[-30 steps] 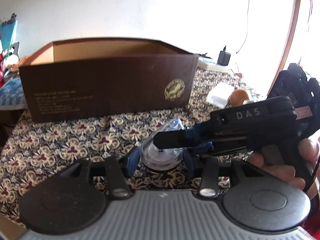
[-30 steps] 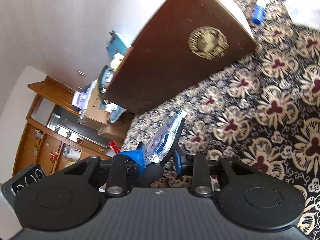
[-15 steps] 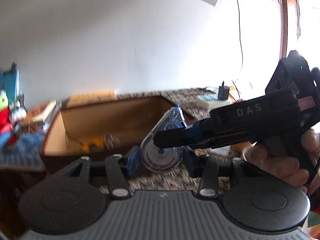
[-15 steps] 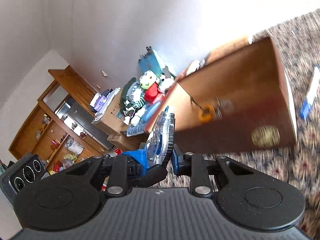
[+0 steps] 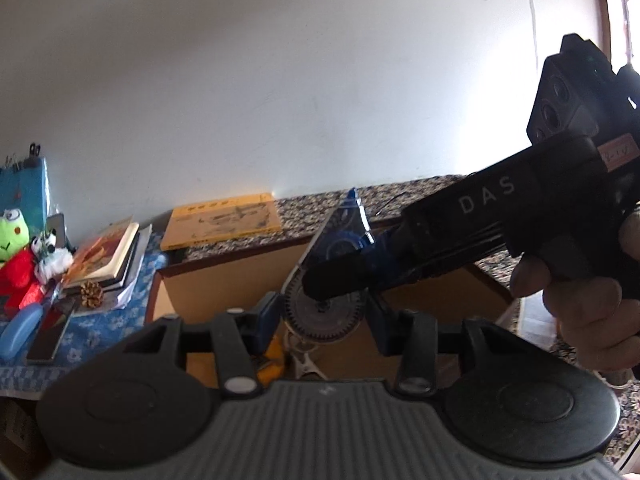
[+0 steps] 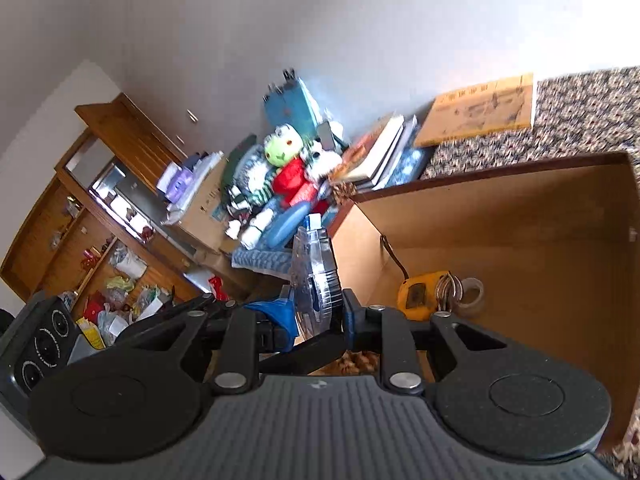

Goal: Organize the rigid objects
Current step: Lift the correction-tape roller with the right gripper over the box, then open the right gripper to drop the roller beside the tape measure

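A clear plastic tape dispenser [image 5: 326, 312] with a toothed wheel and blue parts hangs in the air over the open brown cardboard box [image 5: 224, 280]. My left gripper [image 5: 322, 320] is shut on its flat round part from both sides. My right gripper [image 6: 316, 314] has the dispenser [image 6: 314, 272] edge-on between its blue pads, and its jaws are closing on it. In the left wrist view the right gripper's black finger [image 5: 340, 276] crosses in from the right, held by a hand [image 5: 580, 320]. The box [image 6: 520, 220] holds a yellow tape measure [image 6: 420, 294], a key ring and a tape roll [image 6: 472, 296].
Behind the box lie a yellow booklet [image 5: 224, 220] and stacked books [image 5: 108, 252] on the floral cloth [image 6: 580, 112]. Plush toys [image 5: 16, 248] and a pine cone [image 5: 92, 294] sit at the left. A wooden cabinet [image 6: 100, 200] stands further off.
Both grippers have lifted the dispenser from the cloth in front of the box to above its open top. The right wrist view has rolled, and the box's inside now shows.
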`<move>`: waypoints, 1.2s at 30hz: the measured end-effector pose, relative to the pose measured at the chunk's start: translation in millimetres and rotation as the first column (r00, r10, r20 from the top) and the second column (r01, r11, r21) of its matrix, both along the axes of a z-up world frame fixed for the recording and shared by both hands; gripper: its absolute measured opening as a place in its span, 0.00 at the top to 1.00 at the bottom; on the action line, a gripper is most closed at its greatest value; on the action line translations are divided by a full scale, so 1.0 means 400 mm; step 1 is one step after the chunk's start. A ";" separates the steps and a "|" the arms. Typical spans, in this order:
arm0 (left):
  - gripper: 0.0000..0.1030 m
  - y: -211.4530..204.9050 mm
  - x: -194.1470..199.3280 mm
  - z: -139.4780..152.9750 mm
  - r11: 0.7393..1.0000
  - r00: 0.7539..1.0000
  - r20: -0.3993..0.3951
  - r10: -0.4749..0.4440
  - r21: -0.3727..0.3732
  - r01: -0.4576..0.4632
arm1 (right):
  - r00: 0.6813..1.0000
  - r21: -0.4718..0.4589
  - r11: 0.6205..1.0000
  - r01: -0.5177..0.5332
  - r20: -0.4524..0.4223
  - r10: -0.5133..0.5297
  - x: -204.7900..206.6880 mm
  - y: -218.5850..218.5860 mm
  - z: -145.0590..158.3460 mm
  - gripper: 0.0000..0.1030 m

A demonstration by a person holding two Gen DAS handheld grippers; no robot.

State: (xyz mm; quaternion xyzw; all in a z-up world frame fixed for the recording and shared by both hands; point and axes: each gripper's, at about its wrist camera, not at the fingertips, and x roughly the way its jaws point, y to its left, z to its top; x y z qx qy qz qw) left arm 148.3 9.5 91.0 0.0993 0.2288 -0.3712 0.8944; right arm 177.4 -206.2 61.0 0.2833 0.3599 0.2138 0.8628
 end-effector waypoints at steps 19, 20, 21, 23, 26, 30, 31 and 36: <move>0.54 0.025 0.136 -0.144 0.980 0.982 -0.138 0.131 0.169 -0.107 | 0.946 -0.008 0.989 -0.148 -0.294 0.139 0.208 0.102 -0.160 0.95; 0.54 0.023 0.129 -0.144 0.979 0.984 -0.127 0.128 0.175 -0.105 | 0.944 -0.012 0.988 -0.151 -0.298 0.141 0.208 0.102 -0.161 0.95; 0.55 0.021 0.125 -0.144 0.979 0.985 -0.117 0.123 0.178 -0.101 | 0.942 -0.018 0.988 -0.156 -0.302 0.144 0.208 0.106 -0.161 0.93; 0.55 0.020 0.114 -0.141 0.978 0.988 -0.091 0.122 0.179 -0.104 | 0.937 -0.031 0.985 -0.169 -0.315 0.151 0.208 0.112 -0.163 0.92; 0.55 0.025 0.109 -0.141 0.979 0.989 -0.082 0.121 0.175 -0.105 | 0.941 -0.031 0.982 -0.184 -0.294 0.167 0.204 0.111 -0.159 0.90; 0.51 0.037 0.116 -0.145 0.980 0.988 -0.089 0.127 0.164 -0.111 | 0.947 -0.013 0.983 -0.182 -0.272 0.172 0.196 0.101 -0.160 0.90; 0.50 0.039 0.117 -0.146 0.980 0.987 -0.094 0.130 0.162 -0.114 | 0.949 -0.015 0.984 -0.178 -0.268 0.167 0.193 0.099 -0.161 0.90; 0.50 0.039 0.112 -0.149 0.978 0.985 -0.091 0.144 0.164 -0.128 | 0.955 -0.028 0.986 -0.165 -0.254 0.153 0.185 0.101 -0.158 0.89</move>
